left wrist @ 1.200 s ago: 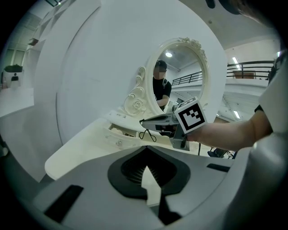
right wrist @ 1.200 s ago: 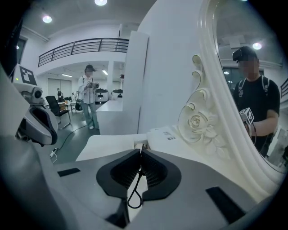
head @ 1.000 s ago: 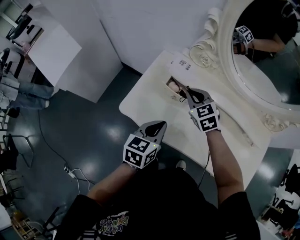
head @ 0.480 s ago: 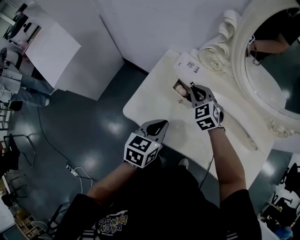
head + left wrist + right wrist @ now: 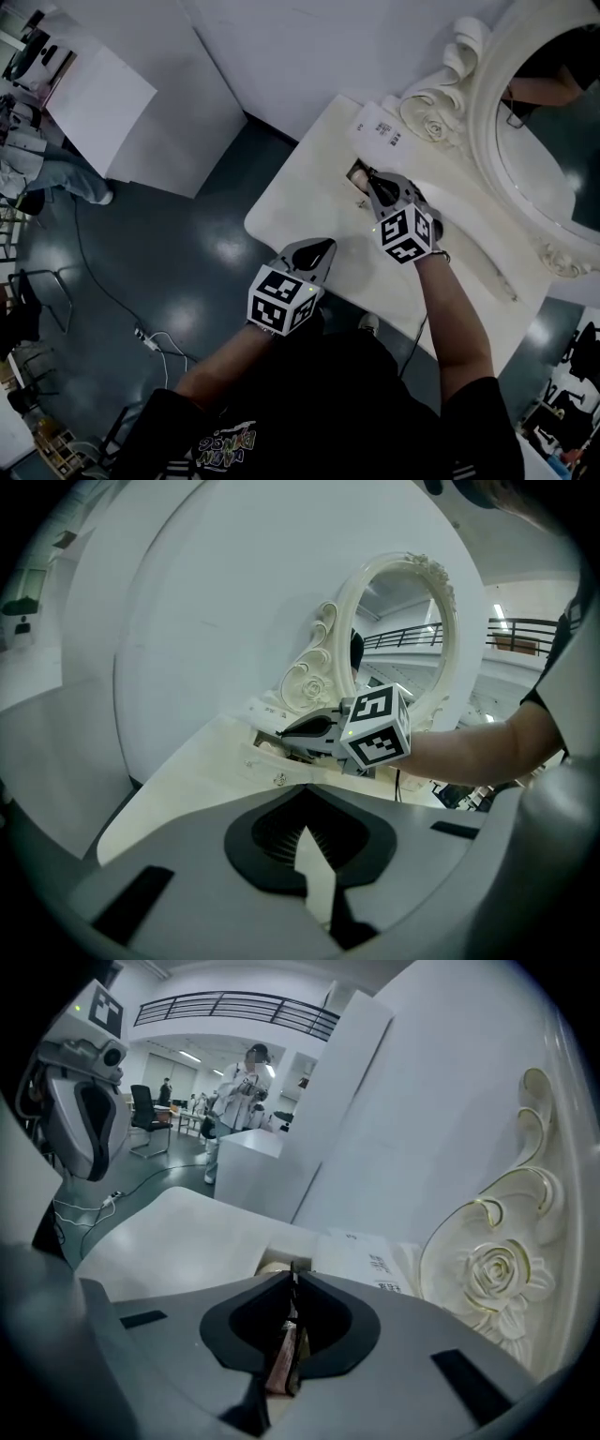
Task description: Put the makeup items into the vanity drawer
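Note:
The vanity drawer [image 5: 356, 174] is a small open recess in the white vanity top [image 5: 300, 202], with something pale inside. My right gripper [image 5: 368, 176] points its tips into that opening. In the right gripper view its jaws are almost together on a thin pinkish-brown makeup item [image 5: 284, 1361], and the drawer [image 5: 272, 1265] lies just past the tips. My left gripper [image 5: 322, 249] hovers at the table's front edge, shut, with nothing in it. The left gripper view looks at the right gripper [image 5: 287, 733] over the drawer [image 5: 265, 743].
An ornate white mirror [image 5: 487, 103] stands along the back of the vanity. A white printed box [image 5: 379, 127] lies just behind the drawer. A thin stick-like item [image 5: 494, 278] rests at the right of the top. White partitions [image 5: 103, 103] and a floor cable [image 5: 150, 345] lie left.
The right gripper's tips have edged slightly left, over the drawer opening, still closed on the thin item. The left gripper has stayed where it was.

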